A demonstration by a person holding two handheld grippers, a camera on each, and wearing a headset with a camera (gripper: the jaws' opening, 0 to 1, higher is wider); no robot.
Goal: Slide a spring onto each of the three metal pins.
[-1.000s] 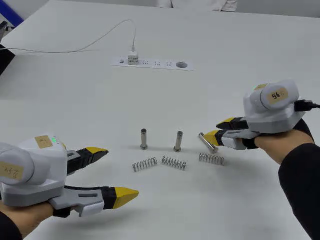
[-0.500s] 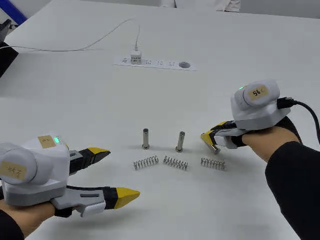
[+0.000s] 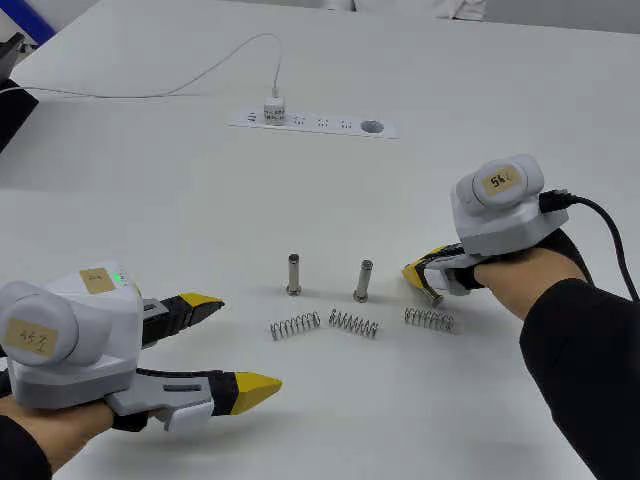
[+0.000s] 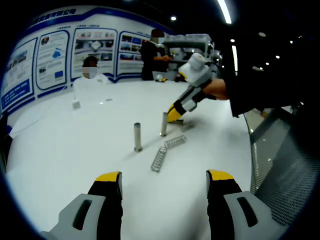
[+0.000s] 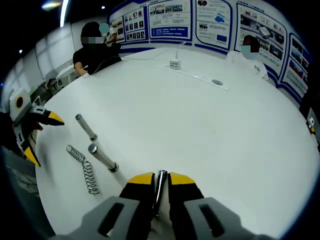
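Two grippers share our white table point(image 3: 450, 90). Our left gripper point(image 3: 243, 341) hovers wide and empty; our right gripper point(image 3: 415, 276) pinches the third pin point(image 5: 160, 186), tilted. Two pins point(image 3: 294, 273) stand upright, three springs point(image 3: 353, 323) lie bare beside them. We judge threading not begun; next, left fetches a spring and aligns it with the held pin.

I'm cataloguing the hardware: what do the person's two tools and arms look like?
Both the left tool and the right tool have pale grey rounded housings, black jaws with yellow tips, and tan stickers with handwritten numbers. A green light glows on the left one; a black cable leaves the right one. The person wears black sleeves.
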